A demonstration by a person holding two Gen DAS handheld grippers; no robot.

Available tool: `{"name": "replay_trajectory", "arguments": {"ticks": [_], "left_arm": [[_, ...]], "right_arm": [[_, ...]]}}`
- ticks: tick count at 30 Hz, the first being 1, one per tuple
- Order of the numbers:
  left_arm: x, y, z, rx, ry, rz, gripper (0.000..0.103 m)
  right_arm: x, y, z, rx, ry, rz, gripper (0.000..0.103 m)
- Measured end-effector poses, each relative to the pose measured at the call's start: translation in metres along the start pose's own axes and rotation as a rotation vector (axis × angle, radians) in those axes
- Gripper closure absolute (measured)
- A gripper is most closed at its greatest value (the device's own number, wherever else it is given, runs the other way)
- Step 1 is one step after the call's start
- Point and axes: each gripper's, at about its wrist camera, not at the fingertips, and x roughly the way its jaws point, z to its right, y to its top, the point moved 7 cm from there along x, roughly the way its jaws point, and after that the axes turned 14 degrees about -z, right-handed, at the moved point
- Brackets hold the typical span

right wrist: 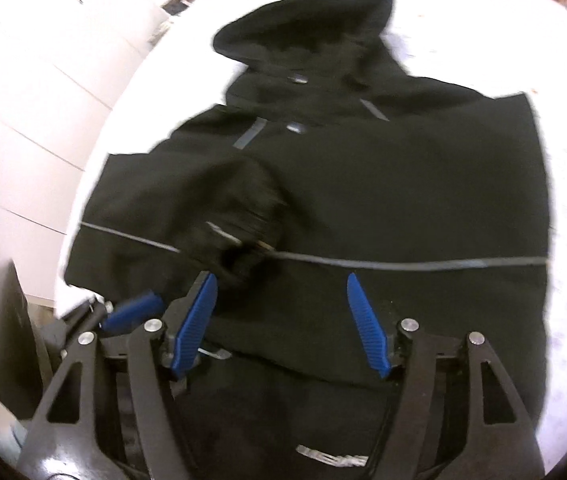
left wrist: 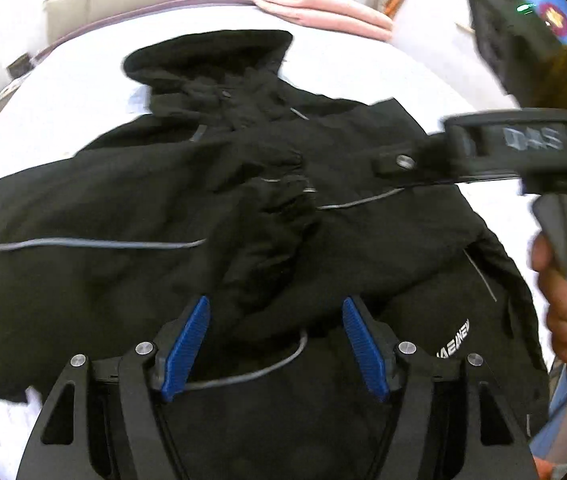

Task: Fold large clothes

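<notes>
- On the white bed point(left wrist: 423, 64) lies a black hooded jacket point(left wrist: 123, 184), hood at the far end, both sleeves folded across its chest, thin grey piping running over it.
- Left gripper point(left wrist: 275, 344) hangs over the near hem, jaws wide, gripping nothing.
- Right gripper point(right wrist: 283, 320) likewise gapes, empty, just above the cloth.

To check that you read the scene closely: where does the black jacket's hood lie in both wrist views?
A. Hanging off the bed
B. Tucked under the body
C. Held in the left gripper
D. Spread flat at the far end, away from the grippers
D: the hood lies flat on the white bed, beyond the jacket body.
</notes>
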Motion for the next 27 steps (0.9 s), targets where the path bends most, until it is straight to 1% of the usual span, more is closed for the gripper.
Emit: {"name": "replay_trajectory", "arguments": {"ticks": [3,5,9,11,12,13,14,16,18,20,22,25,27], "left_arm": [[-0.014,-0.007,-0.020,-0.041,0.041,0.012,0.032],[-0.024,-0.012,-0.037,-0.082,0.066,0.026,0.032],[-0.049,-0.012,-0.072,-0.173,0.104,0.081,0.032],[-0.058,-0.007,-0.085,-0.196,0.125,0.103,0.032],[-0.063,-0.003,-0.092,-0.209,0.138,0.114,0.032],[-0.065,-0.001,-0.097,-0.219,0.143,0.118,0.032],[-0.067,0.001,-0.102,-0.234,0.145,0.121,0.032],[-0.067,0.005,-0.112,-0.261,0.154,0.113,0.032],[-0.065,0.009,-0.120,-0.285,0.153,0.107,0.032],[-0.066,0.014,-0.124,-0.294,0.151,0.118,0.033],[-0.067,0.023,-0.123,-0.289,0.148,0.128,0.033],[-0.068,0.031,-0.113,-0.261,0.118,0.136,0.033],[-0.063,0.036,-0.104,-0.229,0.100,0.130,0.033]], "right_arm": [[0.018,0.012,-0.010,-0.010,0.025,-0.025,0.037],[0.035,0.019,-0.014,0.006,0.078,-0.050,0.037],[0.060,0.028,-0.009,0.065,0.144,-0.083,0.038],[0.066,0.031,-0.010,0.088,0.200,-0.090,0.042],[0.066,0.031,-0.011,0.094,0.211,-0.088,0.052],[0.066,0.032,-0.012,0.094,0.200,-0.089,0.060],[0.066,0.032,-0.013,0.086,0.192,-0.090,0.062],[0.059,0.030,-0.019,0.055,0.159,-0.072,0.073],[0.044,0.029,-0.028,0.008,0.112,-0.040,0.077],[0.025,0.026,-0.034,-0.025,0.077,0.001,0.078],[-0.005,0.023,-0.035,-0.037,0.046,0.067,0.079],[-0.049,0.017,-0.018,-0.018,-0.038,0.146,0.080],[-0.078,0.011,0.003,0.006,-0.122,0.193,0.080]]}}
